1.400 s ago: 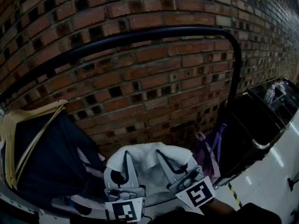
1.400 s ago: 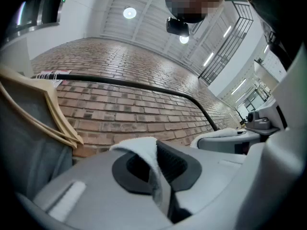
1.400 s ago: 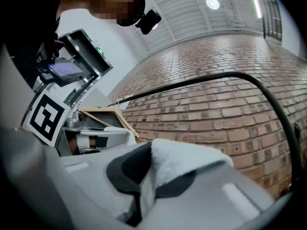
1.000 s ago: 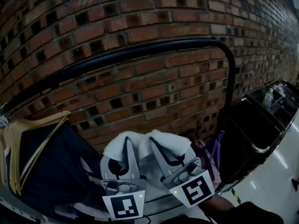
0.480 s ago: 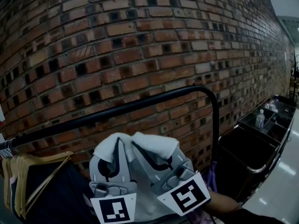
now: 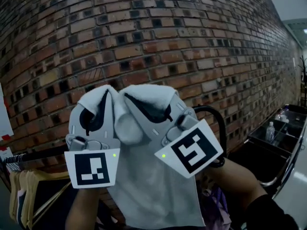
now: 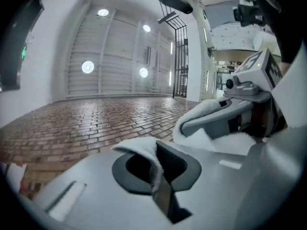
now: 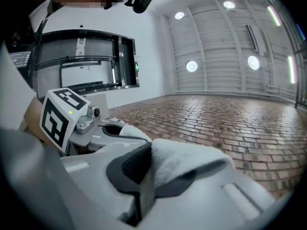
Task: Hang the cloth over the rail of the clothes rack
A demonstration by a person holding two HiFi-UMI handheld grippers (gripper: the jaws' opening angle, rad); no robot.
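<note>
Brick wall (image 6: 144,32) is filling the background. Left gripper (image 6: 102,98) and right gripper (image 6: 128,96) are each clamping the cloth (image 6: 153,186) by its top edge, mid-frame, hiding the rail (image 6: 211,111). Risk: hanging hem catching the rail, pulling cloth out of those shallow pinches.

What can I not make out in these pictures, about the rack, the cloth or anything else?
- Rail: head view, mostly behind the cloth, left gripper and right gripper; only its right bend shows.
- Cloth's lower edge: head view, cut off at the bottom.
- Both gripper views: no rail; they face the brick wall.
- Bottle: head view, too small.
</note>
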